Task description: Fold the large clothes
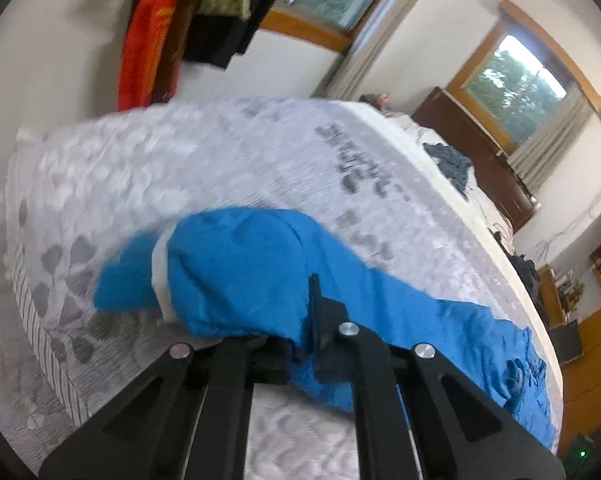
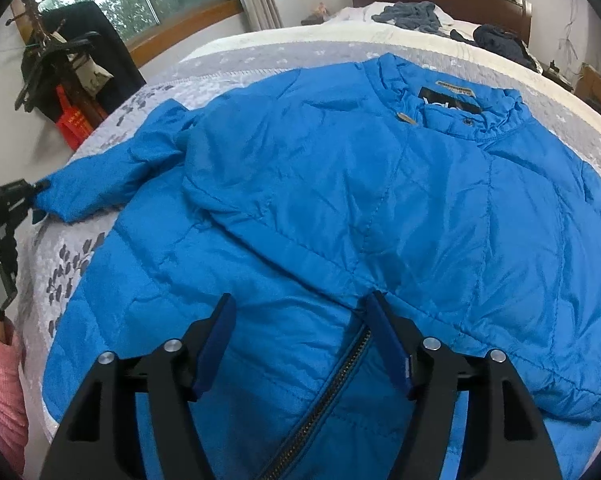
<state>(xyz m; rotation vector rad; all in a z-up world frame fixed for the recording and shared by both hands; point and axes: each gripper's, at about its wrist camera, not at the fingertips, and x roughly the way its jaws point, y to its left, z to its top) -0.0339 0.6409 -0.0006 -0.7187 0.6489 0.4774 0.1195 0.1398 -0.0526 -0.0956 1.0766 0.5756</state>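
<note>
Two views show us one blue jacket (image 2: pixel 340 208) spread over a bed (image 2: pixel 260 56) with a grey patterned cover.

Through the left wrist camera we see our left gripper (image 1: pixel 296 340) pinching the end of the jacket's sleeve (image 1: pixel 236 272), with blue cloth bunched between its black fingers (image 1: pixel 320 308). A pale band crosses the sleeve near its cuff. The sleeve stretches across the cover toward the right, where the rest of the jacket (image 1: pixel 480 348) lies crumpled. Beyond the bed stand a dark wooden headboard (image 1: pixel 472 152) and two windows; a grey garment (image 1: pixel 452 164) lies near the pillows. The view is blurred.

Through the right wrist camera we see our right gripper (image 2: pixel 300 340) with its blue-padded fingers (image 2: pixel 216 340) spread apart, just above the jacket's lower front. The zipper (image 2: pixel 332 384) runs between them. The jacket lies front up, collar (image 2: pixel 460 108) toward the headboard. At the far left edge the left gripper (image 2: pixel 24 196) holds the sleeve (image 2: pixel 112 168) tip out past the side of the bed. A pink sleeve (image 2: pixel 0 384) shows at the lower left.
</note>
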